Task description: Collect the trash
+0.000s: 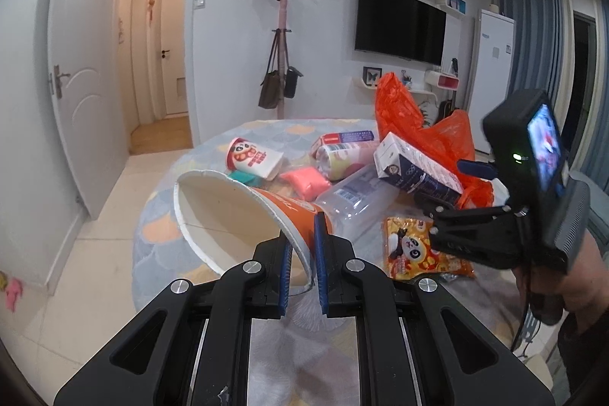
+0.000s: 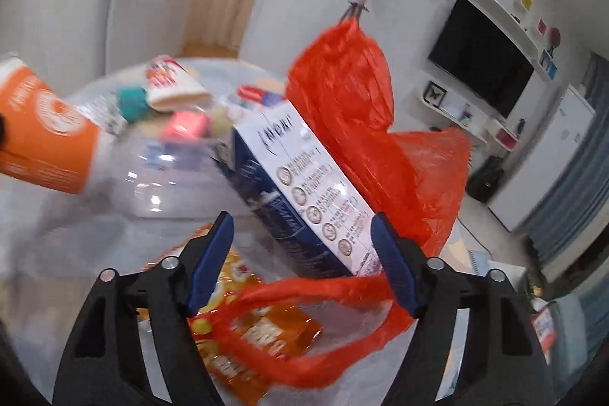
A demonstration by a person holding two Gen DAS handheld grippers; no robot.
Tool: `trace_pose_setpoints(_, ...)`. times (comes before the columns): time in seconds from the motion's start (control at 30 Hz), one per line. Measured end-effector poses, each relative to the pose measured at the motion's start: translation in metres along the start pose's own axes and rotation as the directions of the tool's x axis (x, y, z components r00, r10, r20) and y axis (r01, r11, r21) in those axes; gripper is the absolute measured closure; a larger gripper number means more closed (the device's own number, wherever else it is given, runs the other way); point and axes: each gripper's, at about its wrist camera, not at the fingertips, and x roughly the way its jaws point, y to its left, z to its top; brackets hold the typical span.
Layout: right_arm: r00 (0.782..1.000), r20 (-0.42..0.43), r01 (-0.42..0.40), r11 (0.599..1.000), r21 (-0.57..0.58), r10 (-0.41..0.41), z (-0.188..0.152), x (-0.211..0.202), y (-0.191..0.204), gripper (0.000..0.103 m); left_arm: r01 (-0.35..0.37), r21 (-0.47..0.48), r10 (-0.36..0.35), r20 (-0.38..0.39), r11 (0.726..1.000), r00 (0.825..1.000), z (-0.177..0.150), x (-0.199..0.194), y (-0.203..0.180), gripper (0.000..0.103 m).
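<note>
My left gripper is shut on the wall of an orange paper cup, one pad inside the rim and one outside; the cup is tipped with its mouth to the left. The same orange paper cup shows at the left edge of the right wrist view. My right gripper is open, and the near end of a blue-and-white milk carton lies between its fingertips without the pads pressing on it. An orange plastic bag rises behind the carton, and its handle loops under the gripper. In the left wrist view the right gripper sits at the milk carton.
On the round table lie a clear plastic bottle, a panda snack packet, a panda paper cup, a pink lump and a wrapped pack. A hand holds the right gripper. The floor drops away to the left.
</note>
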Motion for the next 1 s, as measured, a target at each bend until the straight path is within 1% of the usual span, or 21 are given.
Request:
trace_pose_setpoints(0.07,1.0,-0.024,-0.008,1.0,0.007,0.008,0.002,0.01,-0.001,0.035,0.002,-0.005,-0.002,-0.008,1.0,1.0,0.001,0.004,-0.001,0.093)
trace_pose_setpoints(0.13,0.999,-0.049,-0.004,1.0,-0.008,0.004,0.005,0.019,0.0,0.035,0.006,-0.01,-0.006,-0.015,1.0,1.0,-0.001,0.007,0.0,0.093)
trace_pose_setpoints(0.23,0.997,-0.067,0.04,0.999,-0.033,-0.042,0.006,0.034,0.004,0.036,0.011,-0.009,-0.011,-0.018,1.0,1.0,-0.001,0.01,-0.001,0.093)
trace_pose_setpoints(0.33,0.997,-0.048,0.057,0.998,-0.027,-0.058,0.008,0.036,0.004,0.047,0.01,-0.001,-0.01,-0.014,1.0,1.0,-0.001,0.011,-0.002,0.093)
trace_pose_setpoints(0.4,0.998,-0.006,0.069,0.997,-0.016,-0.069,0.008,0.028,0.002,0.061,0.011,0.0,-0.011,-0.013,1.0,1.0,-0.001,0.011,-0.001,0.093)
trace_pose_setpoints(0.43,0.997,0.012,0.079,0.997,-0.011,-0.079,0.009,0.024,0.001,0.061,0.011,-0.001,-0.011,-0.014,1.0,1.0,-0.001,0.011,-0.001,0.093)
trace_pose_setpoints(0.5,0.999,0.024,0.043,0.998,0.038,-0.044,0.011,0.017,-0.008,0.065,0.012,-0.001,-0.012,-0.013,1.0,1.0,-0.002,0.01,0.0,0.093)
trace_pose_setpoints(0.6,0.998,0.053,0.012,0.995,0.103,-0.018,0.01,0.003,-0.02,0.07,0.016,0.002,-0.016,-0.004,1.0,1.0,-0.002,0.007,0.0,0.093)
trace_pose_setpoints(0.63,0.998,0.063,-0.012,0.991,0.13,0.004,0.01,-0.002,-0.025,0.071,0.018,0.004,-0.018,0.001,1.0,1.0,-0.002,0.005,0.0,0.093)
trace_pose_setpoints(0.67,0.996,0.082,-0.061,0.983,0.172,0.047,0.009,-0.009,-0.031,0.073,0.019,0.006,-0.019,0.006,1.0,1.0,-0.003,0.003,-0.001,0.093)
trace_pose_setpoints(0.73,0.988,0.11,-0.128,0.965,0.23,0.104,0.007,-0.019,-0.042,0.074,0.022,0.009,-0.022,0.016,1.0,1.0,-0.002,-0.001,-0.002,0.093)
trace_pose_setpoints(0.77,0.982,0.128,-0.169,0.949,0.265,0.139,0.005,-0.026,-0.049,0.074,0.023,0.01,-0.023,0.019,1.0,1.0,-0.001,-0.002,-0.002,0.093)
trace_pose_setpoints(0.87,0.969,0.153,-0.234,0.922,0.309,0.194,0.005,-0.035,-0.055,0.074,0.027,0.013,-0.028,0.029,1.0,0.999,0.0,-0.006,-0.004,0.093)
trace_pose_setpoints(1.0,0.958,0.188,-0.271,0.906,0.326,0.218,0.005,-0.052,-0.058,0.074,0.025,0.023,-0.027,0.046,0.999,0.999,0.001,-0.013,-0.006,0.093)
